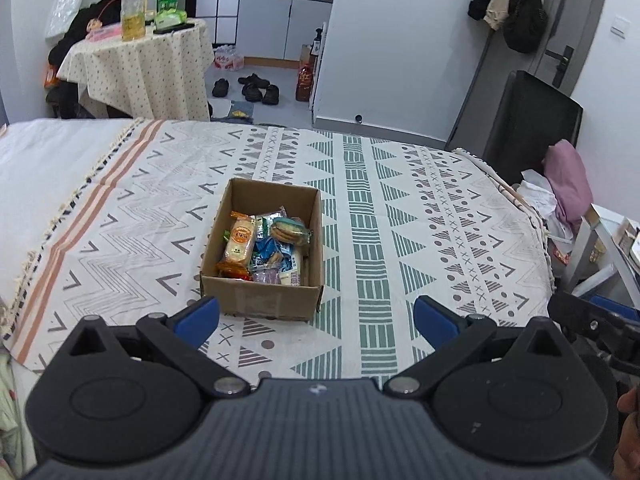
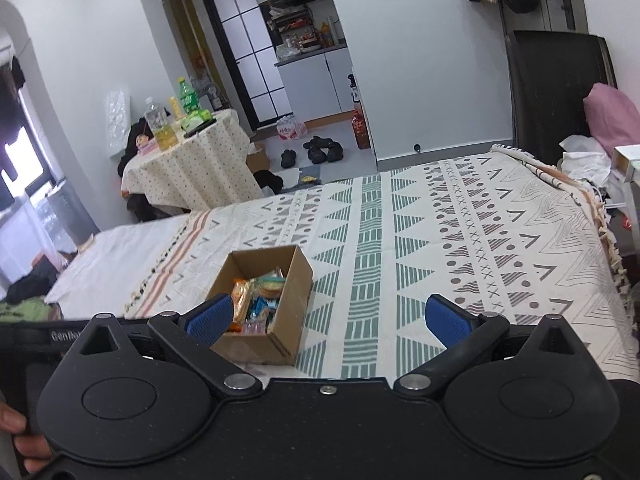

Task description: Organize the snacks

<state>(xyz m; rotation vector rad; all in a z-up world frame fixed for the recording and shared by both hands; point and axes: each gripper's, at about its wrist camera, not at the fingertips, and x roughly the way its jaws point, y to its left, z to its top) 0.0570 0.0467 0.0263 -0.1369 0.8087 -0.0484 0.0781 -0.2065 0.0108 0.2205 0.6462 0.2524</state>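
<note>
The cardboard box (image 1: 262, 256) stands open-topped on the bed (image 1: 400, 216), on the patterned cover, nearer the cover's orange-striped edge than its far fringed edge. All visible snacks (image 1: 264, 246) lie inside it: an orange-wrapped rice cracker pack (image 1: 239, 240) along the left wall, a clear-wrapped round biscuit (image 1: 290, 230) toward the far right, and blue and purple sachets beneath. No loose snack is visible on the cover.

Handling. The packs are light, film-wrapped and probably slippery; the contents are brittle and will crush under a hard squeeze. Take hold across the narrow width of a pack, or by its crimped end seal. The box is light, thin-walled board; it may slide on the soft bedding if pushed, and the bedding gives no firm backing.

Position. The left gripper (image 1: 316, 320) is released, its blue pads spread wide, and holds nothing. The box lies just ahead of it, with the near wall between the fingers. The right gripper (image 2: 328, 318) is also released and empty. In its view the box sits ahead and to the left, partly behind the left finger (image 2: 210, 318); whether that pad touches the box rim cannot be told from here.
</note>
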